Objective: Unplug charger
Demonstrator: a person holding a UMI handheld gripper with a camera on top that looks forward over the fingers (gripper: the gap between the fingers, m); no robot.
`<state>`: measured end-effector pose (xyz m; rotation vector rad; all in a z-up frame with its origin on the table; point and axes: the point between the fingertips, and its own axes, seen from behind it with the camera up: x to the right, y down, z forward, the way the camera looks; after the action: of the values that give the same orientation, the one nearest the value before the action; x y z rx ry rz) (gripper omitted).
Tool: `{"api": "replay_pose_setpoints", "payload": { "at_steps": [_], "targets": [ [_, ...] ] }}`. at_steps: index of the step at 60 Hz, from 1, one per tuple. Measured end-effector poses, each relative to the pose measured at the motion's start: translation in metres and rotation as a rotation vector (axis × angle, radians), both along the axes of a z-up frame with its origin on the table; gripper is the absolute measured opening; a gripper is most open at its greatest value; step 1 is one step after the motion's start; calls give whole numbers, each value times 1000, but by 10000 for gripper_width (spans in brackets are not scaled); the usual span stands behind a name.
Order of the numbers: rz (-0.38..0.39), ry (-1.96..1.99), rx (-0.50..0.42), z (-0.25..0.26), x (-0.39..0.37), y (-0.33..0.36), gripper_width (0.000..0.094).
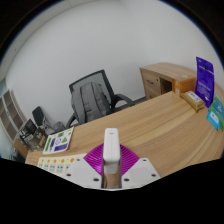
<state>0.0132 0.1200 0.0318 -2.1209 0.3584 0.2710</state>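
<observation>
Gripper (112, 172): one, two white fingers with purple pads (97, 158) on the inner faces, closed in on the charger so both pads press its sides.
Charger (111, 149): one, a small white block with rounded edges and a smooth plastic look, standing upright between the fingers, its top rising above the pads; whether it sits in a socket cannot be told.
Table (150, 130): one, long, light wood-grain top with a straight edge, running away beyond the fingers.
Office chairs: two; a grey mesh-backed chair (93, 98) with black armrests just behind the table, and a darker chair (42, 120) farther back beside it.
Printed sheets (58, 141): a few flat papers with coloured patches, green and yellow, lying on the table to the left of the fingers; the exact count is unclear.
Cabinet (168, 77): one, low, wooden, box-shaped with a drawer front, against the wall beyond the table.
Purple box (205, 80): one, upright, glossy carton at the table's far right end.
Teal item (216, 114): one, small, near the purple box, shape unclear.
Wall (100, 45): plain white, smooth.
</observation>
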Motion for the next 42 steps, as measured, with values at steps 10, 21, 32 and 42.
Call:
{"api": "replay_pose_setpoints", "payload": {
  "at_steps": [10, 21, 32, 42],
  "targets": [
    [-1, 18, -27, -18, 33, -12, 504],
    [-12, -85, -90, -22, 78, -33, 825],
    [34, -250, -88, 37, 89, -75, 855],
    [63, -373, -77, 103, 84, -130, 859]
  ]
}}
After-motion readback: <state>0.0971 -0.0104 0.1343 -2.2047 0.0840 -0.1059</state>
